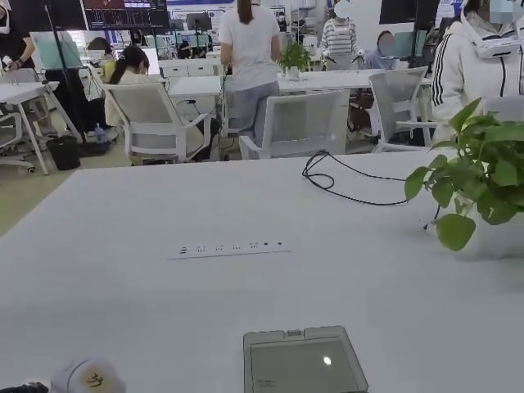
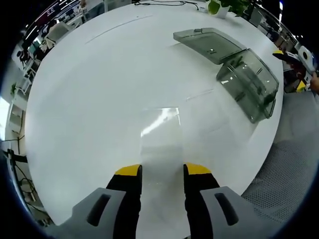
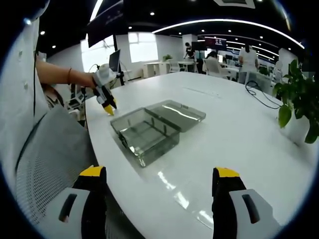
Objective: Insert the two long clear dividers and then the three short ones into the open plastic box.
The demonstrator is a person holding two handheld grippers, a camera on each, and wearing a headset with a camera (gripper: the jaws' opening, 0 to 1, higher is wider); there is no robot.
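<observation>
**A:** Your left forearm (image 3: 55, 74) comes in bare from the side. Your left hand (image 3: 101, 75) tips the left gripper (image 3: 109, 106) downward over the table's near edge, just beside a corner of the open plastic box (image 3: 147, 134).

**B:** Its jaws stand partly apart, one yellow tip on each side of a clear divider (image 2: 160, 132) that faces that gripper's camera flat-on. I cannot tell whether you are pinching it by its edges or whether it simply lies on the white table (image 2: 99, 99) underneath.

**A:** You hold your right gripper (image 3: 159, 174) roughly level above the same edge. Its jaws are spread wide and released, with nothing between them. A grey mesh chair (image 3: 45, 154) sits below you.

**B:** Just ahead of those jaws a few glints lie on the tabletop, too faint for me to say what they are.

**A:** Past them is the box, close to your edge of the table. Its lid (image 3: 179, 112) is laid back flat on the far side. I cannot make out whether any divider stands inside.

**B:** Farther out, a strip of sockets (image 1: 229, 247) is set into the tabletop. Then comes a looped black cable (image 1: 344, 176), with a potted plant (image 1: 475, 180) at your right. Beyond the table are white chairs (image 1: 286, 123) and people (image 1: 250, 49) at other desks.
</observation>
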